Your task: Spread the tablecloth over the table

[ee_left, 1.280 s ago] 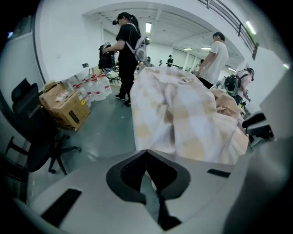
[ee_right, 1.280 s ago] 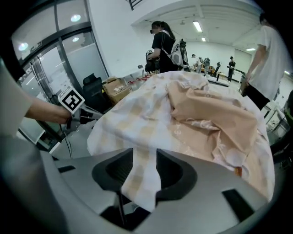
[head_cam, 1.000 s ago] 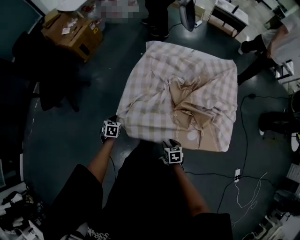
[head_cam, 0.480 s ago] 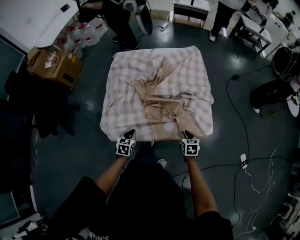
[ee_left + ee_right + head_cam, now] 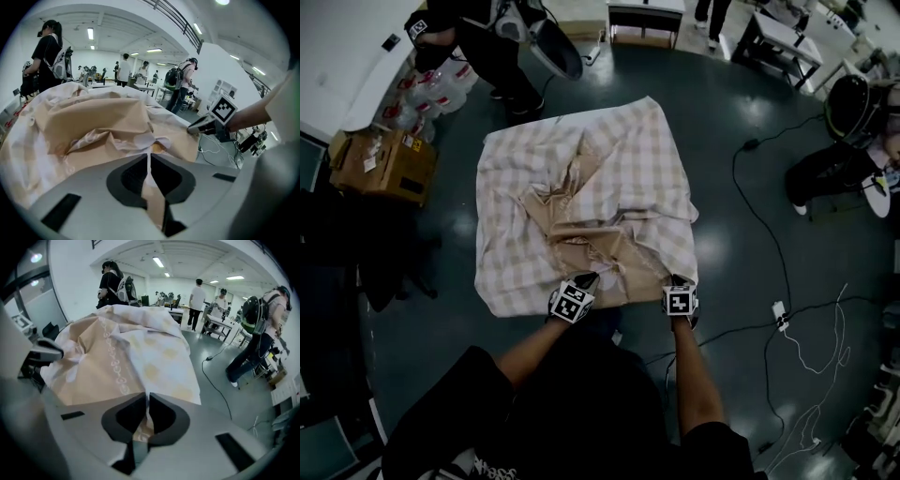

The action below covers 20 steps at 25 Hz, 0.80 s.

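A checked tablecloth point(image 5: 619, 178) lies over the table and hides it, with its beige underside crumpled across the middle and the near side. My left gripper point(image 5: 586, 280) is at the near edge, shut on a beige fold of the cloth point(image 5: 93, 122), which runs between its jaws point(image 5: 149, 158). To its right, close to the near right corner, my right gripper point(image 5: 677, 280) has its jaws closing; a strip of the cloth point(image 5: 154, 357) sits pinched between them point(image 5: 148, 398). Each gripper shows in the other's view: the right gripper point(image 5: 201, 126), the left gripper point(image 5: 47, 352).
A cardboard box point(image 5: 380, 164) stands on the floor at the left, beside a dark chair point(image 5: 356, 253). Cables point(image 5: 769, 234) and a power strip point(image 5: 781, 316) lie on the floor at the right. People stand beyond the table point(image 5: 487, 47) and at the right point(image 5: 844, 159).
The person has walked round the table, and both grippers have travelled along the cloth's near edge. The beige fold now reaches that edge, with the right gripper at it.
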{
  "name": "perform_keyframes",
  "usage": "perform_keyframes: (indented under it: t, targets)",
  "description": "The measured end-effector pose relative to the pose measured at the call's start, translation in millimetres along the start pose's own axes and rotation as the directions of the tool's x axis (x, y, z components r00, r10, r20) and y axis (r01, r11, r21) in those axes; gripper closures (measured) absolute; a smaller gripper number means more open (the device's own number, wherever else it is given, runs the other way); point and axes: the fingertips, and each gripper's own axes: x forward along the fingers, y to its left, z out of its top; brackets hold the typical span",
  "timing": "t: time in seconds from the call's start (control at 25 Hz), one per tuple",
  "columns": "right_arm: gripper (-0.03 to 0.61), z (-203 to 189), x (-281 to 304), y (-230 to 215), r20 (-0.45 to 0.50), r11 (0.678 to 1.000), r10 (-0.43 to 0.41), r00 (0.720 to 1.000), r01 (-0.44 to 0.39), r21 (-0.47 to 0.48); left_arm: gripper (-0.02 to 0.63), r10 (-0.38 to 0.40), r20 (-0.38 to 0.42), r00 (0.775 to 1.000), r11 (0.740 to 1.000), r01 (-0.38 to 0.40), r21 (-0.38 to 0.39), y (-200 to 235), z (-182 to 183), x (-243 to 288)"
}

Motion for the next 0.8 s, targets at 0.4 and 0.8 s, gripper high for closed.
perform_keyframes:
  t: [0.4,0.8]
  targets:
    - [0.558,-105,-44,12,-0.023,0.990,0.084,0.996,-0.081,0.113,0.592,0.002,-0.118,0.993,0.999,0.003,0.042,-4,-13,45]
    - [0.456,65,-77,-38,0.291,0.955,0.293,0.911,-0.292,-0.048,0.592,0.170,-0.041,0.985,0.977,-0.174,-0.126,-7,-12,32]
